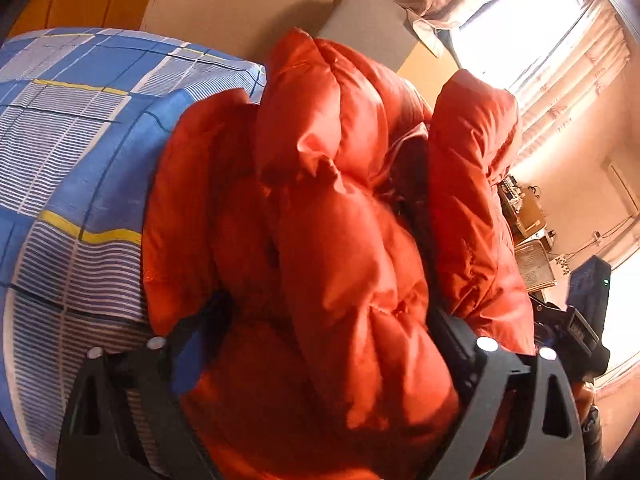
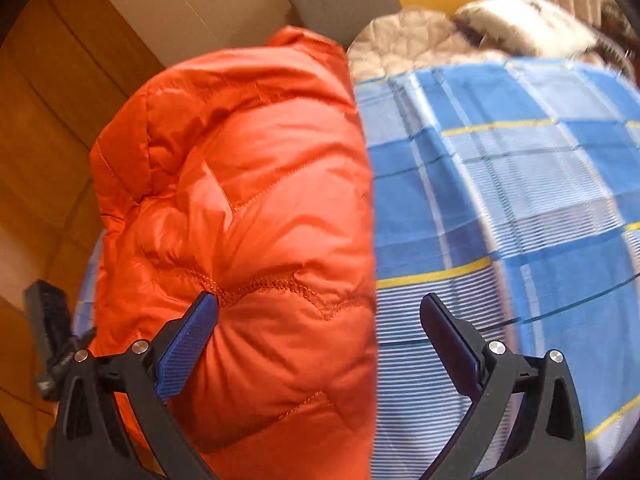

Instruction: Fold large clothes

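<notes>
An orange puffer jacket lies bunched in thick folds on a bed with a blue checked sheet. My left gripper stands wide, and a puffy fold of the jacket bulges up between its fingers without being pinched. In the right wrist view the jacket is a smoother folded bundle at the bed's left edge. My right gripper is open above the jacket's right border and the sheet. Its blue left pad rests against the fabric, while the right pad hangs over the sheet.
A grey cushion leans at the head of the bed. A pale quilted garment lies on the far side of the sheet. A curtained window and a cluttered desk stand to the right. Wooden floor runs beside the bed.
</notes>
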`<state>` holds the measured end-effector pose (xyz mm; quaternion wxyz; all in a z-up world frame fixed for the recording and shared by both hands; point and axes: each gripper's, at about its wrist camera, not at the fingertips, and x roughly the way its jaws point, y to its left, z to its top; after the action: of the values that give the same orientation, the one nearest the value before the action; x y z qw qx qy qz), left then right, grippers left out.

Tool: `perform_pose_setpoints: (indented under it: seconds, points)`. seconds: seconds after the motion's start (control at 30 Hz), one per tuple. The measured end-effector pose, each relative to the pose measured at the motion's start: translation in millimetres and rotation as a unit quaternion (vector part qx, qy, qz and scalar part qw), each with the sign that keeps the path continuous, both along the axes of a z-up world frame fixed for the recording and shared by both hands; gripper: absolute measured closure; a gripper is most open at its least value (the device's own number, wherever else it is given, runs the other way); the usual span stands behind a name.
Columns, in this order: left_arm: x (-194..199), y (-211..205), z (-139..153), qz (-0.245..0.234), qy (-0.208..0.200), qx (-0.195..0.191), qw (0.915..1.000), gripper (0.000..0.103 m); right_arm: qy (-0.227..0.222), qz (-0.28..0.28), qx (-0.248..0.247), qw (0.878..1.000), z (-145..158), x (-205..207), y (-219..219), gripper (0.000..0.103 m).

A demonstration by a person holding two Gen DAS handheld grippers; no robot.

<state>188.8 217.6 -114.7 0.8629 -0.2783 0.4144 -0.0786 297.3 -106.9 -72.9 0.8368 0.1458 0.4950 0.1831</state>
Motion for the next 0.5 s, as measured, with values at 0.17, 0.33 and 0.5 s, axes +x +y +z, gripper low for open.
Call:
perform_pose_setpoints:
  seconds: [0.17, 0.33, 0.5]
  points:
    - [-4.7, -0.6, -4.2, -0.012, -0.02, -0.005, 0.9997, 0.048, 0.046, 0.035, 0.1, 0.993, -20.9, 14.1, 7.5, 0.014]
    - [-16.2, -1.4, 8.1, -0.024, -0.063, -0.035, 0.9971, 0.08, -0.003, 0.074, 0.066, 0.995, 6.3, 7.8, 32.1, 0.06]
    - [-20.7, -9.7, 31.1, -0.031, -0.099, -0.056, 0.993, 0.084, -0.06, 0.09, 0.031, 0.994, 42.4, -3.7, 38.8, 0.072]
